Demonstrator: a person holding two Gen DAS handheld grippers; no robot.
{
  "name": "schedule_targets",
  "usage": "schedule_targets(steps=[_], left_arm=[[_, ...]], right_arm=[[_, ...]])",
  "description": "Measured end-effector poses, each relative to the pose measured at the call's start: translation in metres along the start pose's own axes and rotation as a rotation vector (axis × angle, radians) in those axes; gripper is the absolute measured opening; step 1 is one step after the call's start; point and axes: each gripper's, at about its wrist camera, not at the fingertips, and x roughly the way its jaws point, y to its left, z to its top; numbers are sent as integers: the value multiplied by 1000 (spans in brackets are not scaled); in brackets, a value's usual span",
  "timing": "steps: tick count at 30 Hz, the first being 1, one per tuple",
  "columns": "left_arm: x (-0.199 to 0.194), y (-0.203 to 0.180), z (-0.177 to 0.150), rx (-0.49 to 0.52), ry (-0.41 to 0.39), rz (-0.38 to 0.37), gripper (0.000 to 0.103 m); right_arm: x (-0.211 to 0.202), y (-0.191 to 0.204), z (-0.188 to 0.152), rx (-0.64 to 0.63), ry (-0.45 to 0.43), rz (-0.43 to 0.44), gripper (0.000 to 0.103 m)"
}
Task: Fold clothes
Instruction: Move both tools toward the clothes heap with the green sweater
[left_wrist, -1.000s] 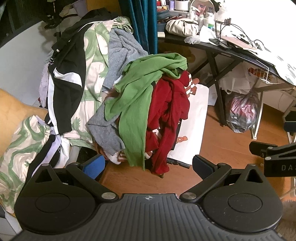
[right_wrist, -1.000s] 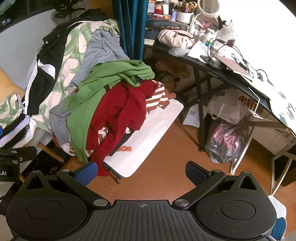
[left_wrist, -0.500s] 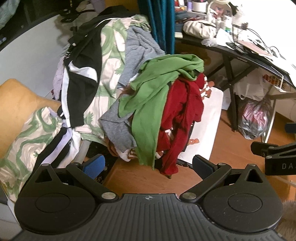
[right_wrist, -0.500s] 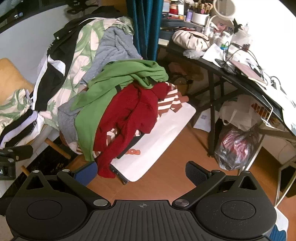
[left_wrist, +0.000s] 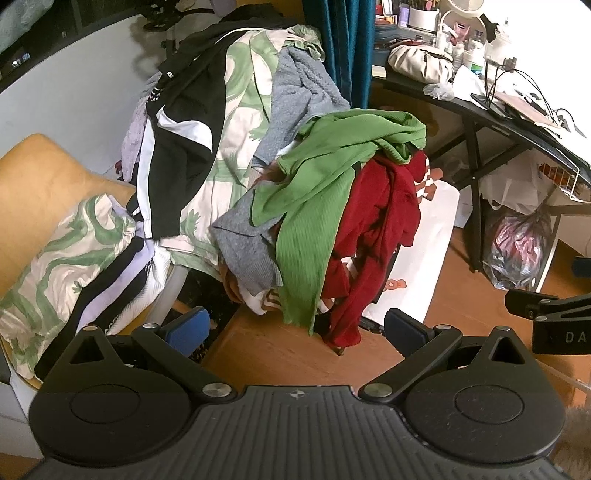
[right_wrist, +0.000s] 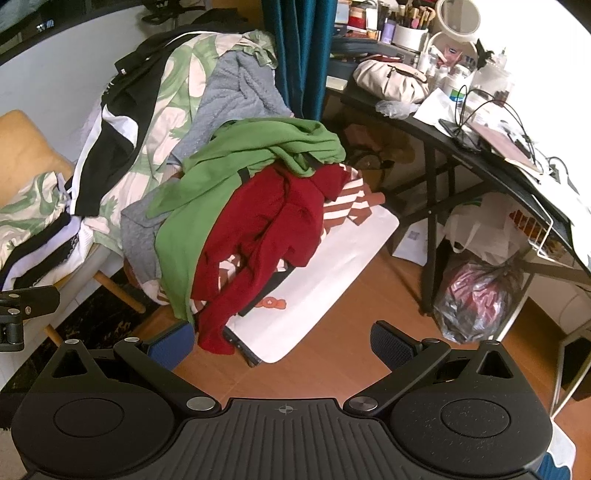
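Tools, left (left_wrist: 293, 326) and right (right_wrist: 282, 341), hanging agape, empty; ribbed green top (left_wrist: 317, 206) overlapping crimson knit garment (left_wrist: 380, 221), risking dragging both.

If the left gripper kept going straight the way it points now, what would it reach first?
Most likely the hanging ends of the green top and red garment, which sit centred ahead of the open left gripper; depth is unclear.

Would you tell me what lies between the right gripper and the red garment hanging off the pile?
Only bare wooden floor lies between the open right gripper and the red garment, seen in the right wrist view.
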Motion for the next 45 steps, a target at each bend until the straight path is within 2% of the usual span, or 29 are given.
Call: schedule_targets(steps=[8, 23, 45], left_arm=[[-5, 8, 1, -42, -23, 10, 103], [-4, 15, -7, -49, 4, 18, 103], [-1, 99, -19, -120, 13, 13, 102]], right_arm=[[0, -1, 0, 13, 8, 8, 102], [6, 6, 0, 17, 40, 23, 102], [12, 95, 14, -62, 61, 12, 102]])
